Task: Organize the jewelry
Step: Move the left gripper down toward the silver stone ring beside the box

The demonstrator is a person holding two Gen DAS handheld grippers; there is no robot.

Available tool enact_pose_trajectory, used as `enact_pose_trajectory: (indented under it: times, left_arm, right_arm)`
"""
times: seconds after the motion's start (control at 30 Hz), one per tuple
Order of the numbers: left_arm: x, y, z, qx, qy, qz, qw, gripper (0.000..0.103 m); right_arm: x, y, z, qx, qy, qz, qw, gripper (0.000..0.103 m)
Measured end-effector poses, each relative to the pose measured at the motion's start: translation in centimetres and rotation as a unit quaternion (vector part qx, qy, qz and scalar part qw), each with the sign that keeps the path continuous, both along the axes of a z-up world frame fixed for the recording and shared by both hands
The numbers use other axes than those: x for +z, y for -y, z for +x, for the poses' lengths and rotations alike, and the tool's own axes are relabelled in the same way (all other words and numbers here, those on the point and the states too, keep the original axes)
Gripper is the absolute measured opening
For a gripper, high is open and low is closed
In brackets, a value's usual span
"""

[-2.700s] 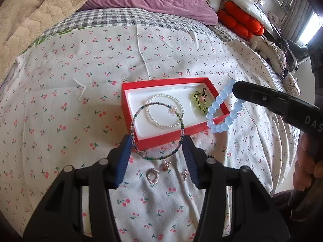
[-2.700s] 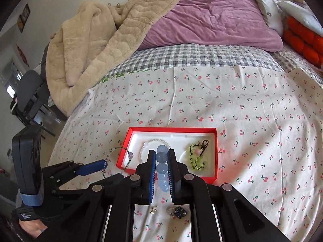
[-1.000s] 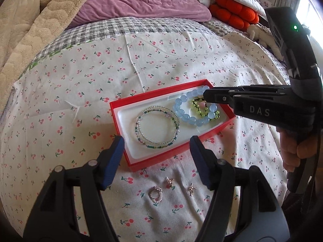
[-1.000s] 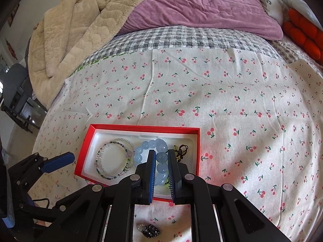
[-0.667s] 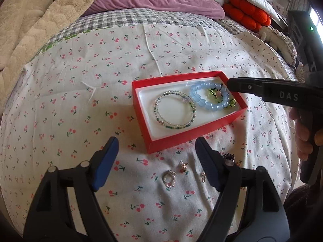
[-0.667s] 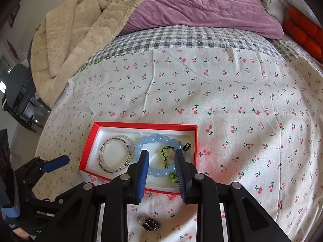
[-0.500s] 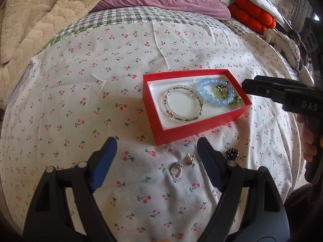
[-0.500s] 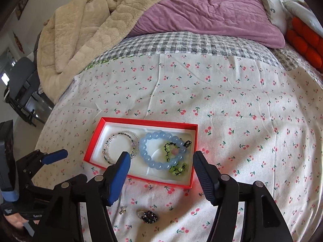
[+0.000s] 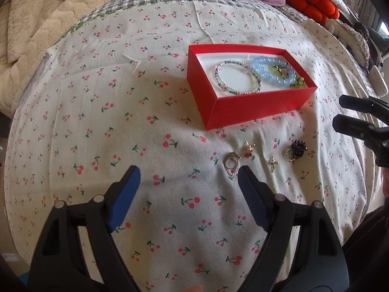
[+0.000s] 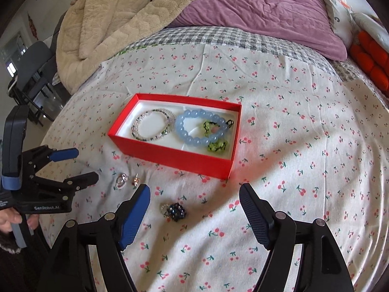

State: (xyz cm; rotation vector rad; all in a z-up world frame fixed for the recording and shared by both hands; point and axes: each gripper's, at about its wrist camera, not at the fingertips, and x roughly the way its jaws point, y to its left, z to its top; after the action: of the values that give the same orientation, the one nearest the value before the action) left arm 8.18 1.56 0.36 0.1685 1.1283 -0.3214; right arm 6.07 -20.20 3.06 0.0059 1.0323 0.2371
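A red box (image 9: 257, 108) (image 10: 170, 155) with a white inside sits on the cherry-print sheet. In it lie thin beaded bracelets (image 9: 237, 80) (image 10: 153, 126), a blue bead bracelet (image 9: 273, 74) (image 10: 194, 131) and a green one (image 10: 216, 144). In front of the box lie a pearl ring (image 9: 232, 163) (image 10: 121, 180), a small gold piece (image 9: 249, 148) (image 10: 136, 181), a small charm (image 9: 273, 164) and a dark beaded ring (image 9: 295, 150) (image 10: 175, 210). My left gripper (image 9: 187, 177) (image 10: 80, 165) is open and empty, left of the pearl ring. My right gripper (image 10: 194, 192) (image 9: 345, 112) is open and empty above the dark ring.
The cherry-print sheet (image 10: 304, 133) covers a bed. A beige blanket (image 10: 116, 17) and a purple duvet (image 10: 255, 7) lie at the far end. Orange cushions (image 10: 372, 60) are at the far right. A dark chair (image 10: 31, 73) stands beyond the left edge.
My right gripper let go of the blue bracelet in the box, opened wide and drew back. My left gripper released its thin bracelet in the box and also pulled back toward the loose rings.
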Motion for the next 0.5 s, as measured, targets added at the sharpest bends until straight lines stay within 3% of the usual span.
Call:
enact_pose_trajectory:
  times: [0.23, 0.5]
  left_arm:
    - [-1.8, 0.0, -1.4, -0.014, -0.012, 0.026, 0.9995, 0.082]
    - [-2.8, 0.2, -2.3, -0.034, -0.017, 0.016, 0.9991, 0.082]
  right_arm:
    - [-2.2, 0.1, -2.2, 0.008, -0.019, -0.025, 0.999, 0.077]
    - [-3.7, 0.2, -3.2, 0.015, -0.032, -0.045, 0.998, 0.077]
